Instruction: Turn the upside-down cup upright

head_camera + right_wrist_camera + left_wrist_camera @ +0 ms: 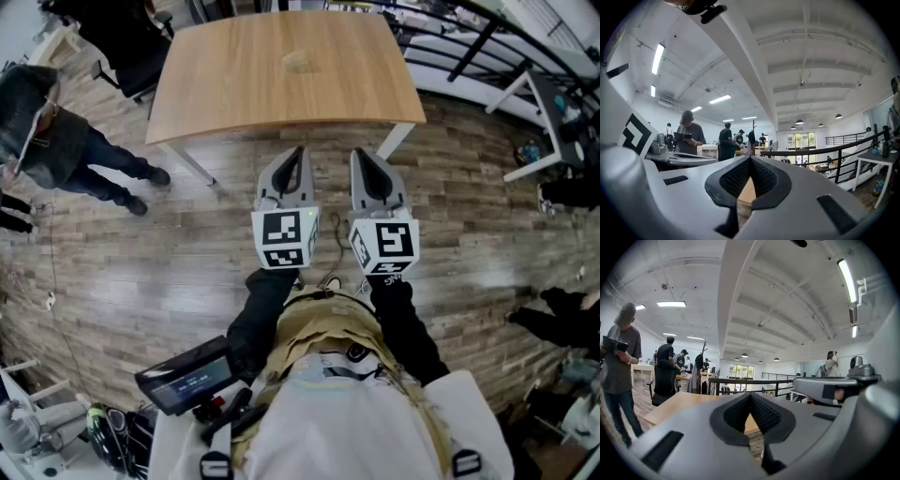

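A small pale cup (298, 63) stands on the far middle of the wooden table (234, 94); it is too small and faint to tell which way up it is. My left gripper (298, 150) and right gripper (357, 153) are held side by side, level, above the floor just short of the table's near edge, well apart from the cup. In the left gripper view the left gripper (750, 394) has its jaws meeting at the tips with nothing between them. The right gripper (750, 158) looks the same. The cup is hidden in both gripper views.
A person (47, 131) stands on the wooden floor to the left of the table, holding a tablet. A black office chair (131, 47) sits at the table's far left corner. White desks (544, 112) and a black railing (469, 47) lie to the right.
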Demonstrator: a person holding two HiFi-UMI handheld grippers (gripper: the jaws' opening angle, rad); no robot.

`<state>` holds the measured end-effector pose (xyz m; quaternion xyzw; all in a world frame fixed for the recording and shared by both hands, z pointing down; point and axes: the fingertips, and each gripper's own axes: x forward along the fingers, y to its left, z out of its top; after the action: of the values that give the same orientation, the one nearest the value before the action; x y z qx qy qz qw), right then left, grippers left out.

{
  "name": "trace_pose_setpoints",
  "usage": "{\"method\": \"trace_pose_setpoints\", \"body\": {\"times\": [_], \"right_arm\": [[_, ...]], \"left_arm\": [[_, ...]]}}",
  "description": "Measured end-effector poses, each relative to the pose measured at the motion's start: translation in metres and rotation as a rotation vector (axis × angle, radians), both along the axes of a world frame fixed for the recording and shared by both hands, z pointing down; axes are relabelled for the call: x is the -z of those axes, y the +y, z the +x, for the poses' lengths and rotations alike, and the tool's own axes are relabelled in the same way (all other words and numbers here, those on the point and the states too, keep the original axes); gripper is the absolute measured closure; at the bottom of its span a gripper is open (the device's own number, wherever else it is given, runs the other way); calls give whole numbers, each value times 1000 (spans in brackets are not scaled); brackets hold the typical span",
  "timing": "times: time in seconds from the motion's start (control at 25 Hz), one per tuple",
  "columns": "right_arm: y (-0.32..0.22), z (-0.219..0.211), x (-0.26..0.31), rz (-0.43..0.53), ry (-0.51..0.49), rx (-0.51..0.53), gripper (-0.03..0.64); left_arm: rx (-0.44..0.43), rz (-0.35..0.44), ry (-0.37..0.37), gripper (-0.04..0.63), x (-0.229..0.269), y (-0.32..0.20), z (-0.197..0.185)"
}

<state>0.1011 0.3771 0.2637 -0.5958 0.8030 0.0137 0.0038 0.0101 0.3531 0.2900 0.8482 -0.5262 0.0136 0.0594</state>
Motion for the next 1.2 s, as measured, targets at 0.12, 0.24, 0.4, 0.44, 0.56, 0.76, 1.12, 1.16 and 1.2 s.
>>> {"method": "trace_pose_setpoints", "body": {"times": [0.12,0.24,0.4,0.44,0.56,0.76,1.12,1.16,1.2], "right_arm": [[-5,-1,-3,-3,-2,-1,597],[-5,-4,-4,-9,0,-1,597],[-4,-5,-5,-6,-4,5,597],[-4,-6,-6,-7,-8,13,597],[-6,-9,-10,-8,-19,28,595],[-10,-13,-17,-22,-14,16,595],[-17,-25,-41,-60,-13,-17,595],[-17,-27,-44,-63,-13,-21,595],[-18,-28,-47,-66,-14,-26,595]], "left_arm": [[-1,-2,2,594,-2,-5,-1],[0,-4,4,594,-2,-6,-3],[-5,-7,3,594,-4,-4,-2],[-7,-8,2,594,-5,-4,-2],[-12,-13,-4,594,-10,-5,-3],[-14,-29,-1,594,-17,-10,-14],[-8,-81,11,594,-41,-19,-44],[-9,-84,9,594,-43,-21,-47],[-10,-87,6,594,-45,-23,-51]]}}
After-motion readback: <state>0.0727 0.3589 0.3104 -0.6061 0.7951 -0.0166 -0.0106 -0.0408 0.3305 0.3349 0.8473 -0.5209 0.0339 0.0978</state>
